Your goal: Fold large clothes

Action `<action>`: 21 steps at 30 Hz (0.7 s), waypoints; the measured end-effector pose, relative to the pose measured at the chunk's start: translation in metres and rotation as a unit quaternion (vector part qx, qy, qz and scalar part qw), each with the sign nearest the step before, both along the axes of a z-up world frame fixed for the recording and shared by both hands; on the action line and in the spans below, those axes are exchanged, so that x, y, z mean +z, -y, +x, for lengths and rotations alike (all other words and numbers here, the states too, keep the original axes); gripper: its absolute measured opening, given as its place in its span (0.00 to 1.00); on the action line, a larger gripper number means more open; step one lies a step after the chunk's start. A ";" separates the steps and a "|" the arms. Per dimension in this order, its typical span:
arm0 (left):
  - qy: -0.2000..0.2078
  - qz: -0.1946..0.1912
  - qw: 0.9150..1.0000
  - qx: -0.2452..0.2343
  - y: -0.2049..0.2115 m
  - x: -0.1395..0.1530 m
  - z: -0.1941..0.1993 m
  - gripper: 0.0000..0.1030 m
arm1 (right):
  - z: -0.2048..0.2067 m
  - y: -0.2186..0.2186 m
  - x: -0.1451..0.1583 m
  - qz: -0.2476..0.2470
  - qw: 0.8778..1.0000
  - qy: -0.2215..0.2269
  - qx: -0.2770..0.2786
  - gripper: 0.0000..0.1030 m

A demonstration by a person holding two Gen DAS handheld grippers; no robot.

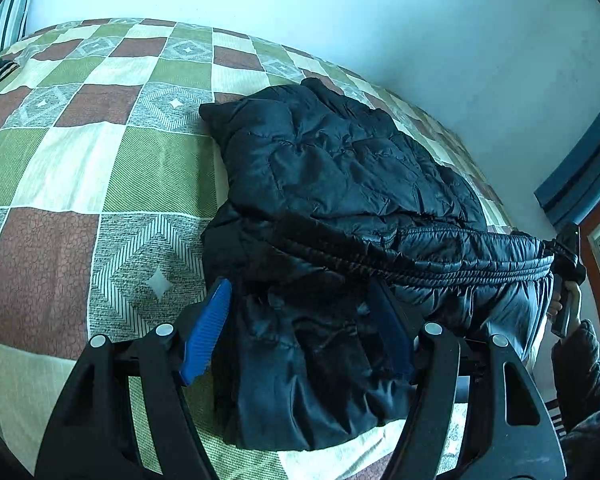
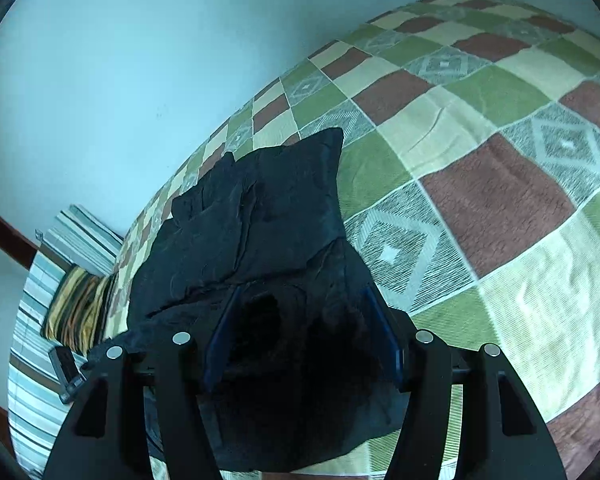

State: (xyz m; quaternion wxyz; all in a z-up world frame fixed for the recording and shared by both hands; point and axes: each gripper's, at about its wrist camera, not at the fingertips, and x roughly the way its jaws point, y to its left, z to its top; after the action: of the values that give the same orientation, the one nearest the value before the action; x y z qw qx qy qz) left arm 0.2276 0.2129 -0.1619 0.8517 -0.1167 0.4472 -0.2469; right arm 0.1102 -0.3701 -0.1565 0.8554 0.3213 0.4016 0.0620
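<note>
showing right gripper (image 1: 568,256) pinching jacket (image 1: 340,184) hem: left wrist view only.

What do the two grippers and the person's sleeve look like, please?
The left gripper and the right gripper have black arms with round silver pins and ribbed blue finger pads. The sleeve is dark grey and looks padded. No cables or markings show.

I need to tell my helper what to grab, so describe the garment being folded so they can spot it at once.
Start at the bed, spread with a checked quilt of green, cream and brown squares. Near its edge by the pale wall lies a puffy jacket, bunched in both grippers. It is the only black, shiny, quilted thing there; the striped pillow at the far end is yellow and dark.
</note>
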 end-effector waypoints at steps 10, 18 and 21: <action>-0.001 0.004 1.000 0.003 0.004 -0.001 0.002 0.69 | -0.016 0.029 0.004 0.019 0.999 0.028 -0.010 0.62; 0.009 0.000 1.000 -0.017 0.004 0.004 -0.004 0.69 | -0.018 0.000 0.002 -0.043 0.989 0.039 0.137 0.62; 0.013 0.015 0.999 -0.033 0.011 0.004 -0.005 0.69 | -0.012 -0.012 0.004 -0.071 0.983 0.051 0.159 0.71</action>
State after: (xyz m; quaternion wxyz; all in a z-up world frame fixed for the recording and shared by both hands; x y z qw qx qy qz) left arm 0.2229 0.2022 -0.1579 0.8504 -0.0859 0.4438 -0.2693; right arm 0.0982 -0.3578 -0.1527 0.8744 0.1884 0.4071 0.1852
